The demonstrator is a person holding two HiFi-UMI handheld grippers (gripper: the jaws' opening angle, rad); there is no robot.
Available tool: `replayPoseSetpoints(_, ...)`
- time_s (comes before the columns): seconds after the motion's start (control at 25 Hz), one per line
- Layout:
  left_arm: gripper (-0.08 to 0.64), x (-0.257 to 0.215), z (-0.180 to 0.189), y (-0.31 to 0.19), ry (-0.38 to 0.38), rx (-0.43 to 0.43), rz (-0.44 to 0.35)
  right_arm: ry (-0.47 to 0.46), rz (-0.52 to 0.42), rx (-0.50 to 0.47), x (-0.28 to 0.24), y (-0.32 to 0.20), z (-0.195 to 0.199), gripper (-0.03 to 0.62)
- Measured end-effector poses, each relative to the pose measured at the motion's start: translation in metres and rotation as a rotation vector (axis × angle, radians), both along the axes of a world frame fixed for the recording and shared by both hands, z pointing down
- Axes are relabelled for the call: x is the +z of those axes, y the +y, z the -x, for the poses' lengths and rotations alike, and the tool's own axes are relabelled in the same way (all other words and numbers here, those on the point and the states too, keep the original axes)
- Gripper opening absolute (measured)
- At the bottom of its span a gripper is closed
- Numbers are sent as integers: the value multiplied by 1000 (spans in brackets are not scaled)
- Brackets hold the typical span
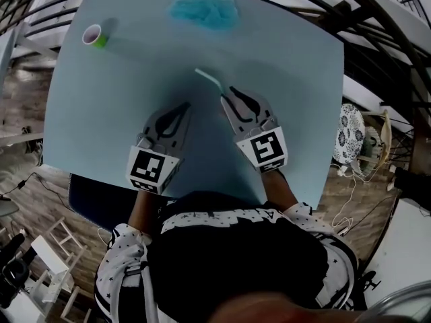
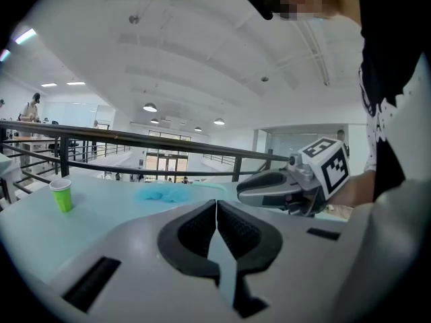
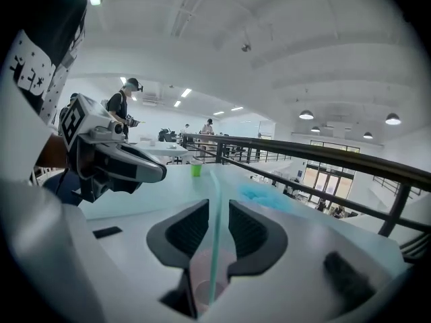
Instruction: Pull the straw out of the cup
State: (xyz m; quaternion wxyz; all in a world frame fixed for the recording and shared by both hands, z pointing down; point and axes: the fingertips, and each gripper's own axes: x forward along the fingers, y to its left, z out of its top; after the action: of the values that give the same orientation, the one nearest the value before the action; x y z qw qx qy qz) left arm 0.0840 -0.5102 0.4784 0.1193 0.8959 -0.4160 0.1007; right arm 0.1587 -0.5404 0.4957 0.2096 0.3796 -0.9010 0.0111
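Note:
A small green cup (image 1: 95, 36) stands upright near the far left corner of the pale blue table (image 1: 289, 79), with no straw in it. My right gripper (image 1: 223, 97) is shut on a thin teal straw (image 1: 208, 81), which sticks out past its tips toward the far side. In the right gripper view the straw (image 3: 215, 227) runs lengthwise between the jaws of the right gripper (image 3: 218, 206), and the cup (image 3: 196, 169) shows far ahead. My left gripper (image 1: 186, 105) rests beside it, shut and empty. In its own view the left gripper (image 2: 216, 204) has the cup (image 2: 61, 195) far to the left.
A crumpled blue cloth (image 1: 204, 11) lies at the far middle of the table. Dark metal railings (image 1: 377, 39) curve round the table's far and right sides. The table's near edge runs just in front of the person's body.

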Motion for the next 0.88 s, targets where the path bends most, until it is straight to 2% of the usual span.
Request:
replayPoseSetpoints(0.32,15,6,2,-2,5,-1,6,79,-8,-9,15,-8,5,78)
replayPoseSetpoints(0.72,14,8,12,-4,1,-23,14,67,32,-2,27,-12,9,75)
replayPoseSetpoints(0.88,15,9,10,-4,1,-29,18,55,44,0,29,-11,6,46)
